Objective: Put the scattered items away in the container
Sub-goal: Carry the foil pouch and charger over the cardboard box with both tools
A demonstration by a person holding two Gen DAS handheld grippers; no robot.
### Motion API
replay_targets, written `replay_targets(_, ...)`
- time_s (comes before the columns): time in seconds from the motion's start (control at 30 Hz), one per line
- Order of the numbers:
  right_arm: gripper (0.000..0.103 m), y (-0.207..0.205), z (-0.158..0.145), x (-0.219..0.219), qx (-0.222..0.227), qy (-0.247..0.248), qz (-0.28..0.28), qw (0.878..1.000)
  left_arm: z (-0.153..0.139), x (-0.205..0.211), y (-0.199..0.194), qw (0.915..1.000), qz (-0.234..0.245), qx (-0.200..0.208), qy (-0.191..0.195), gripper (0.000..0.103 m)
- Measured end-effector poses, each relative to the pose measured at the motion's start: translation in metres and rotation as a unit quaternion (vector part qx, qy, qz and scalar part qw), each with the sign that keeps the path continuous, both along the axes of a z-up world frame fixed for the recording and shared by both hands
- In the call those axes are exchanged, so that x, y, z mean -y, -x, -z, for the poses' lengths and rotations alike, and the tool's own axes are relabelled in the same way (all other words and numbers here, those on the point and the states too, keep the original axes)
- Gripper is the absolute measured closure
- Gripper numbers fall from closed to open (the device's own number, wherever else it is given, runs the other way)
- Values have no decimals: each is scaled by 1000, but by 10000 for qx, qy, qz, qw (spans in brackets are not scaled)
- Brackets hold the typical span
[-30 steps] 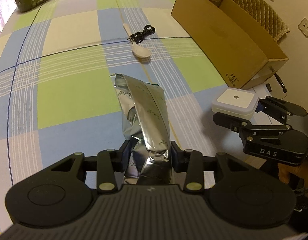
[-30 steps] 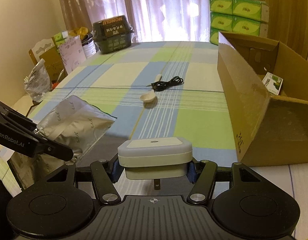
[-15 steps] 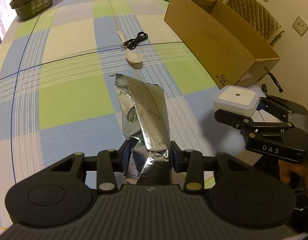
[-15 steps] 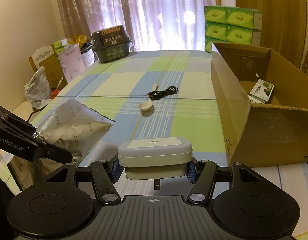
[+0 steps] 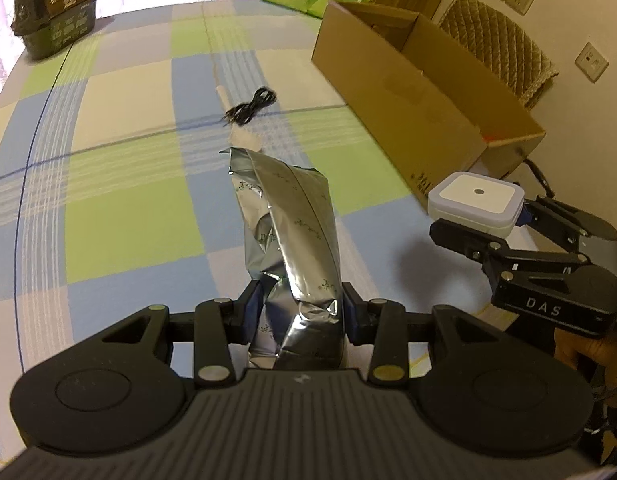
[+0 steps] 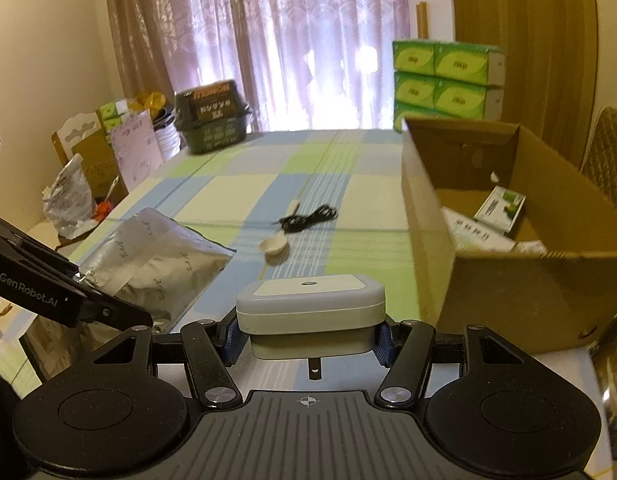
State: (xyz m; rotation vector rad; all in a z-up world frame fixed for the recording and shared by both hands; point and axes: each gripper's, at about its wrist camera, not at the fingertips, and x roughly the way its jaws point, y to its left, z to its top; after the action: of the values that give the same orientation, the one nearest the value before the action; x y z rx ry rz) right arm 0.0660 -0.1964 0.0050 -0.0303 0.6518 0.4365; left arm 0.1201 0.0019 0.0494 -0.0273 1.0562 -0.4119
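Note:
My left gripper (image 5: 302, 308) is shut on a crumpled silver foil pouch (image 5: 292, 232), held above the checked tablecloth. My right gripper (image 6: 308, 338) is shut on a white square plug-in night light (image 6: 310, 304); the same light (image 5: 476, 200) shows at the right of the left wrist view. The open cardboard box (image 6: 508, 280) stands to the right, with small white-and-green packets (image 6: 500, 208) inside. A white spoon (image 6: 274, 244) and a coiled black cable (image 6: 308, 218) lie on the cloth further off. The pouch (image 6: 156, 264) also appears left in the right wrist view.
A dark green boxed item (image 6: 212, 120) stands at the table's far left corner. Stacked green tissue packs (image 6: 444, 80) rise behind the box. A quilted chair back (image 5: 496, 48) stands beyond the box, and bags and cartons (image 6: 92, 168) crowd the left side off the table.
Both grippers have risen and drawn back with their loads. The box's inside, with the packets, now shows more fully in the right wrist view.

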Motion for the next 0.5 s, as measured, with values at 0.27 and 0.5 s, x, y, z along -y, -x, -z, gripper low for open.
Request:
replay_targets(0.27, 40, -18, -33, 29, 374, 21, 253, 9990, -32, 43, -32, 9995, 156, 214, 172, 68)
replay_targets(0.5, 40, -42, -61, 64, 753, 120, 498, 9958, -59, 85, -62, 9985, 182, 305, 414, 68)
